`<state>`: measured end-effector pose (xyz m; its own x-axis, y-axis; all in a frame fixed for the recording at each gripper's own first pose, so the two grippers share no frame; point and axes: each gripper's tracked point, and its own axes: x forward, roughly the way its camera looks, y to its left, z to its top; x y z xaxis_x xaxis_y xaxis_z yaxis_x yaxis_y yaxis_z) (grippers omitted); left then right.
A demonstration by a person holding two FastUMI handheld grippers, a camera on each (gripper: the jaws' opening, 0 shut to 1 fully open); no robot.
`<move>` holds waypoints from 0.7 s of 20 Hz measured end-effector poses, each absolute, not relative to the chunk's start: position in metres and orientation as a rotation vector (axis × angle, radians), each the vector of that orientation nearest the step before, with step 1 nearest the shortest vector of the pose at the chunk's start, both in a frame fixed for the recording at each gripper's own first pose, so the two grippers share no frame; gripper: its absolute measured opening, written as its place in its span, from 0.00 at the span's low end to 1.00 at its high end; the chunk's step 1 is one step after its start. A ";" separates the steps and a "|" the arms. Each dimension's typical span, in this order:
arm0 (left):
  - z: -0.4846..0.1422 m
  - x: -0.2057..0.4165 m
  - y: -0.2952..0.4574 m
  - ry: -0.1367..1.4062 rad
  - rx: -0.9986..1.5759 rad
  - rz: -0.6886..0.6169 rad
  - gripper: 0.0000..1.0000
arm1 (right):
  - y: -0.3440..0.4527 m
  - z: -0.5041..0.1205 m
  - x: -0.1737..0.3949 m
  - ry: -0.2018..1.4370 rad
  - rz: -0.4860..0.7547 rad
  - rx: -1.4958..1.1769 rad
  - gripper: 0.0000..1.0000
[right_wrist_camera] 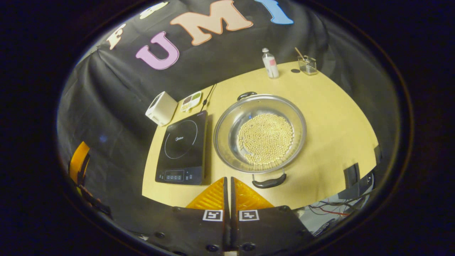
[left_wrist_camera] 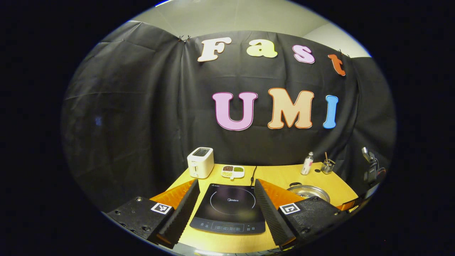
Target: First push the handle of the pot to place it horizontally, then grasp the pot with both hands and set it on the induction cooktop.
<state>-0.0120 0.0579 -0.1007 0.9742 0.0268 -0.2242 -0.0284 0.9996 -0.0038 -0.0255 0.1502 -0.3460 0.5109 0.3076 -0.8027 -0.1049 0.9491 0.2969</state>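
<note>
A wide steel pot full of pale beans stands on the yellow table, right of the black induction cooktop. One black handle points toward my right gripper, the other handle points to the back. My right gripper is shut on nothing, held high over the table's front edge, a little left of the near handle. In the left gripper view my left gripper is open and frames the cooktop, with the pot off to its right.
At the back stand a white toaster, a small divided dish, a bottle and a glass with a stick. The cooktop's cord runs to the back. Cables hang past the table's right front corner.
</note>
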 end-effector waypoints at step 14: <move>-0.132 -0.022 0.083 0.317 0.021 0.072 0.95 | 0.147 -0.444 -0.023 1.262 0.180 0.222 0.02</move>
